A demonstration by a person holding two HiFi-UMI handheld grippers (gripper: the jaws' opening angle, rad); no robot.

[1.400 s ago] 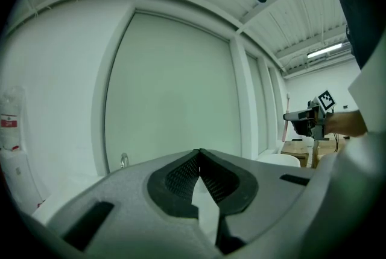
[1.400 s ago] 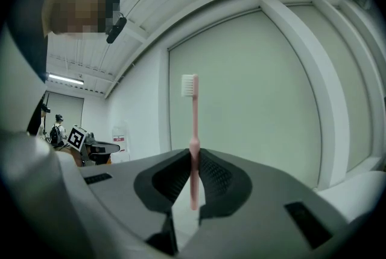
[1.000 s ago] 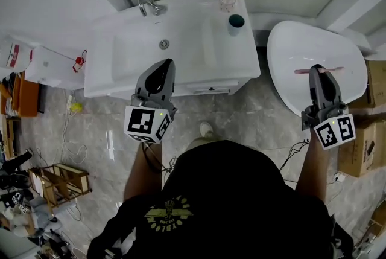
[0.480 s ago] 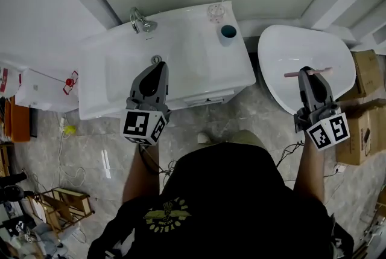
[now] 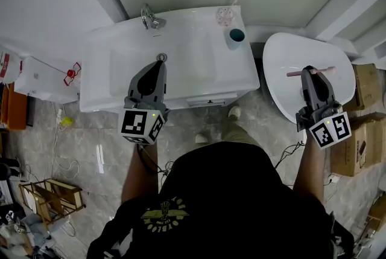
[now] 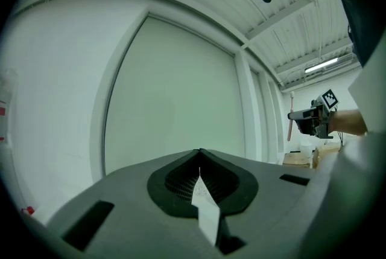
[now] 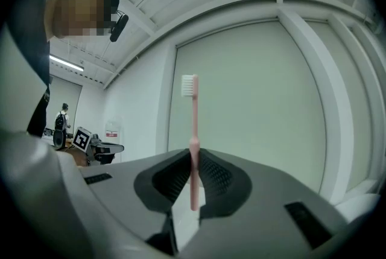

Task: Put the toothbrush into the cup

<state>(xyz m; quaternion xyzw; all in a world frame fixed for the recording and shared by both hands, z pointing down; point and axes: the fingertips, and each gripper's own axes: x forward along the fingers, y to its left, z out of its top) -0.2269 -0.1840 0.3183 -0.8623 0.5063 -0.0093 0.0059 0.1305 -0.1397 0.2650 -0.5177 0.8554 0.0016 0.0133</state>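
Right hand-held gripper: closed on the toothbrush, pinching the pink handle low down so the bristle head stands well above the jaws (a hold that, I judge, leaves one end free to go into a cup).
Left hand-held gripper: jaws together with nothing between them; it hovers over the front of the washbasin, seemingly idle and out of the way.
Toothbrush's place: upright in the air, bristles up, over the white oval fixture to the right of the washbasin, touching only the jaws.
Cup: teal inside, upright on the washbasin's back right corner, just beside a clear glass; it is well apart from the toothbrush, so the carry across looks like the step in hand.
Surface: white and glossy, with a chrome tap at the rear.
Room: grey marbled floor, pale wall panels, cardboard boxes at the right.
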